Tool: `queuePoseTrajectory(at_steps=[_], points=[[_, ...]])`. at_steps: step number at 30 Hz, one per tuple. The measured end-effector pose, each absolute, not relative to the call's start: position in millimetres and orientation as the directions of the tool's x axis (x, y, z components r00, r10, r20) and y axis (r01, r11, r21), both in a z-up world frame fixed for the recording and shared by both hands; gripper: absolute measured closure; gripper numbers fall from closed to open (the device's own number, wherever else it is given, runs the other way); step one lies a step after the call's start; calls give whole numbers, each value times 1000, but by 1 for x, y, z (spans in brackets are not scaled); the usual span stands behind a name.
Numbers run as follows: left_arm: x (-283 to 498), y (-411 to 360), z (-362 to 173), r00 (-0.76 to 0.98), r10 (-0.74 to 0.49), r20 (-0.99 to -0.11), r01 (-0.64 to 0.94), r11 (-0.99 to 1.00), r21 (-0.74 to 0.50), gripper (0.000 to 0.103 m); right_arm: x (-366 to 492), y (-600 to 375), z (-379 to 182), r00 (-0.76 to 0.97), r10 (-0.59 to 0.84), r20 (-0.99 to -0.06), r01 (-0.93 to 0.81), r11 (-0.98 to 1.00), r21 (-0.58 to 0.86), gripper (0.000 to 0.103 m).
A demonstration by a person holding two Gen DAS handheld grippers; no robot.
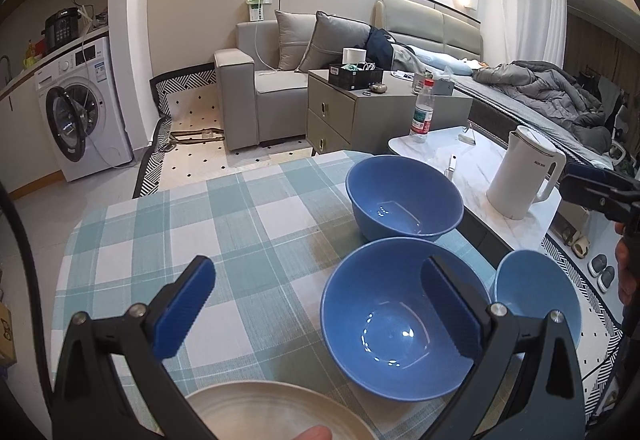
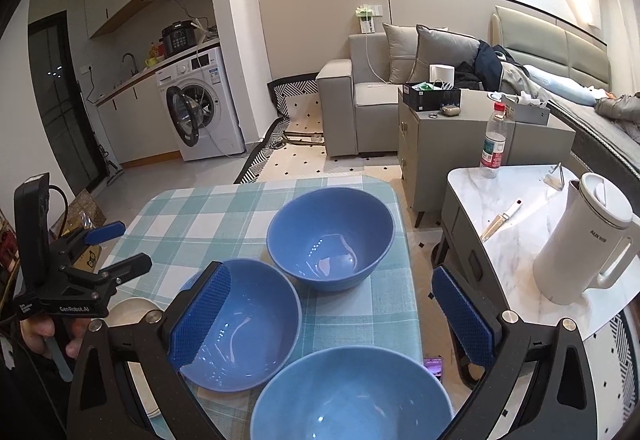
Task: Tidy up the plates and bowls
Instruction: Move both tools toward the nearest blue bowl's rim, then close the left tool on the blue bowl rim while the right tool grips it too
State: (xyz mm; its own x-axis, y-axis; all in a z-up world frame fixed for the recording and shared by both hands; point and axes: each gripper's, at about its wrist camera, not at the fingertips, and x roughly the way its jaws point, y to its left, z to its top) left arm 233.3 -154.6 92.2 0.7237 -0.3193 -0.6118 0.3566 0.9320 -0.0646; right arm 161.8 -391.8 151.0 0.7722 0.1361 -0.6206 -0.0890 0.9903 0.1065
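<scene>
Three blue bowls stand on a checked tablecloth (image 1: pixel 240 224): a far bowl (image 1: pixel 404 197) (image 2: pixel 330 238), a middle bowl (image 1: pixel 384 324) (image 2: pixel 256 324) and a near right bowl (image 1: pixel 540 292) (image 2: pixel 352 396). A cream plate (image 1: pixel 276 412) (image 2: pixel 130 310) lies at the near left. My left gripper (image 1: pixel 320 304) is open and empty above the cloth, its right finger over the middle bowl; it also shows in the right wrist view (image 2: pixel 120 244). My right gripper (image 2: pixel 332 320) is open and empty above the bowls, seen at the edge of the left wrist view (image 1: pixel 600 187).
A marble side table (image 2: pixel 516 236) to the right holds a white kettle (image 2: pixel 580 240), a water bottle (image 2: pixel 494 139) and a knife (image 2: pixel 500 220). A phone (image 2: pixel 434 366) lies below the table's right edge. Beyond are a grey cabinet (image 2: pixel 432 151), sofa and washing machine (image 2: pixel 200 107).
</scene>
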Motion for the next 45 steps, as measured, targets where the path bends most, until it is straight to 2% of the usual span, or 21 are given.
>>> queuePoseTrajectory(at_steps=[17, 45], points=[[277, -176, 76, 680, -325, -657, 377, 924, -66, 0, 204, -416, 126, 738, 106, -666, 15, 985, 174, 1], [335, -217, 47, 593, -323, -738, 404, 912, -75, 0, 281, -414, 61, 612, 156, -775, 16, 978, 210, 2]])
